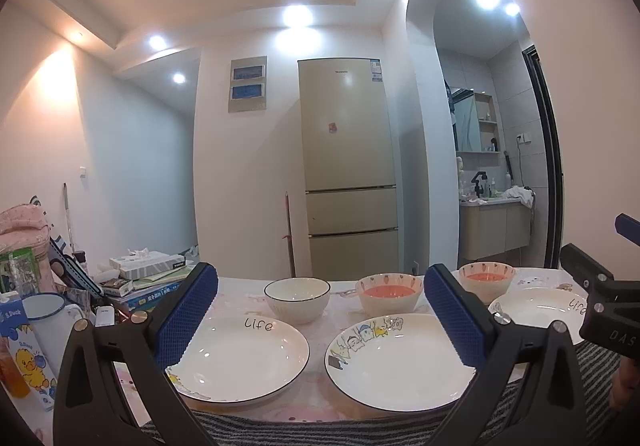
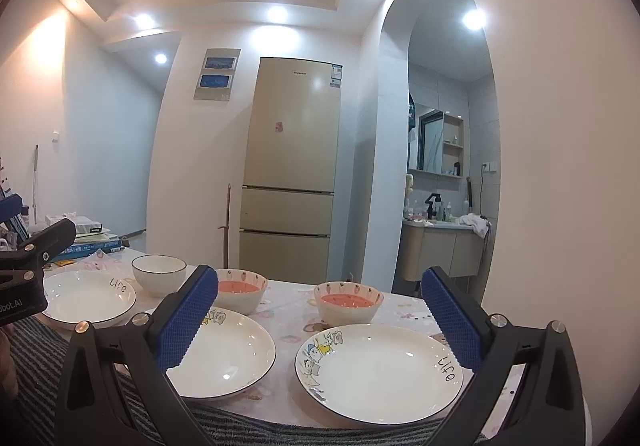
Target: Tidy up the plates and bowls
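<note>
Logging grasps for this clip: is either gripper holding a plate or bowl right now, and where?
Nothing is held. The left gripper and right gripper both stand open above the table.

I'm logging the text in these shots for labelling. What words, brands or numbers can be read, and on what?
"Life": left plate, near its far rim.
"Life": right plate, near its right rim.
"DAS": right gripper body, cut off at the frame edge.
"bbot.AI": left gripper body, its start cut off.
"Duck": carton with a yellow duck.
Fridge brand and stickers, book spines: too small or blurred.
</note>
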Demonstrator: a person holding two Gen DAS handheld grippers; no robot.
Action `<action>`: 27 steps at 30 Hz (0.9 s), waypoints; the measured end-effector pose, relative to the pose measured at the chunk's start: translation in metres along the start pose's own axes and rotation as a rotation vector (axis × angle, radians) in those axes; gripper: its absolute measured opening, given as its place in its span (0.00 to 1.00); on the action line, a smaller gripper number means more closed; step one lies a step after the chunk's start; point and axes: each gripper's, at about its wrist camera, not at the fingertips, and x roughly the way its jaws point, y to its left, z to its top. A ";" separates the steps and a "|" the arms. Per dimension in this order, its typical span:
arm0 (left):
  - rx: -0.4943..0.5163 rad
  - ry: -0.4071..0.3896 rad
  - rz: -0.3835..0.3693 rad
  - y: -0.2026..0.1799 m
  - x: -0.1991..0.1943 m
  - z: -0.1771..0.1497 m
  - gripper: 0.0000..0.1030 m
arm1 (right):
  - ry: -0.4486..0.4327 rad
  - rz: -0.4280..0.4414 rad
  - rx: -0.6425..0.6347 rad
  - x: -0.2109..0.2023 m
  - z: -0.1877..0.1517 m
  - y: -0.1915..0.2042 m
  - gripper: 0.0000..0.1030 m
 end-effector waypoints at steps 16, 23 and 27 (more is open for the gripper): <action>0.031 0.004 0.065 -0.003 0.000 0.001 1.00 | 0.064 0.030 0.071 0.012 0.000 -0.013 1.00; 0.018 0.007 0.051 -0.002 0.001 0.001 1.00 | 0.056 0.024 0.088 0.010 -0.001 -0.016 1.00; 0.005 0.013 0.050 0.001 0.002 0.002 1.00 | 0.032 0.025 0.085 0.004 0.000 -0.016 1.00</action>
